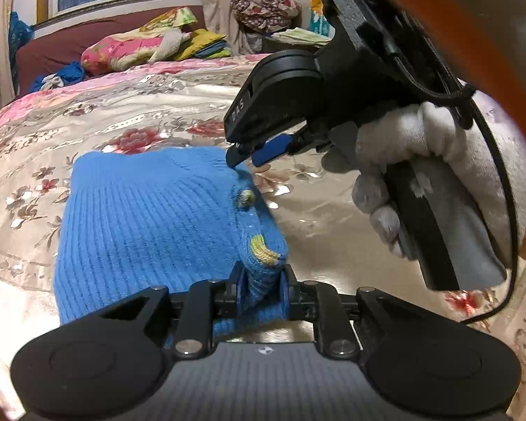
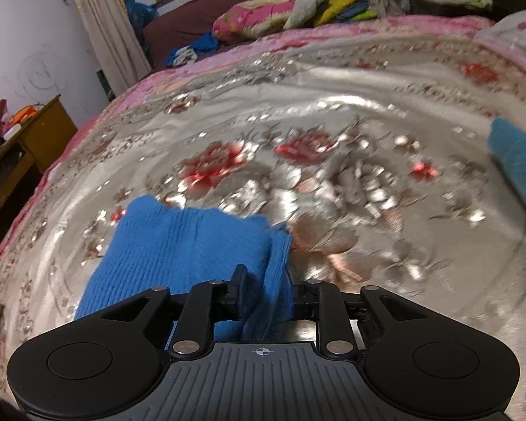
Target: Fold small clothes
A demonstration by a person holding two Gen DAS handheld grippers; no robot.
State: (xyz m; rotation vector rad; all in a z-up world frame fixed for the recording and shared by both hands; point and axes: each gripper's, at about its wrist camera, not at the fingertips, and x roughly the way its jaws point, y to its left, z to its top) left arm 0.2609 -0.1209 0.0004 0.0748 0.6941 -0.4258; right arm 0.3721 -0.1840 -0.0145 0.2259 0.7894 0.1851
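Two grippers, left gripper (image 1: 262,289) and right gripper (image 1: 243,156), seemingly pinch one blue sweater (image 1: 150,217).

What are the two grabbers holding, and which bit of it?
Both hold the blue sweater. The left gripper pinches its near corner; the right gripper pinches a bunched edge farther along.

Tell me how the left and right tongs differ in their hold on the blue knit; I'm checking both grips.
The left tongs pinch a bunched corner of the blue knit garment beside its yellow trim; the right tongs pinch a plain blue edge, with no trim visible. The left tongs hold the nearer corner in the left wrist view, the right tongs the farther one. Both are shut on the knit above the floral bedspread.
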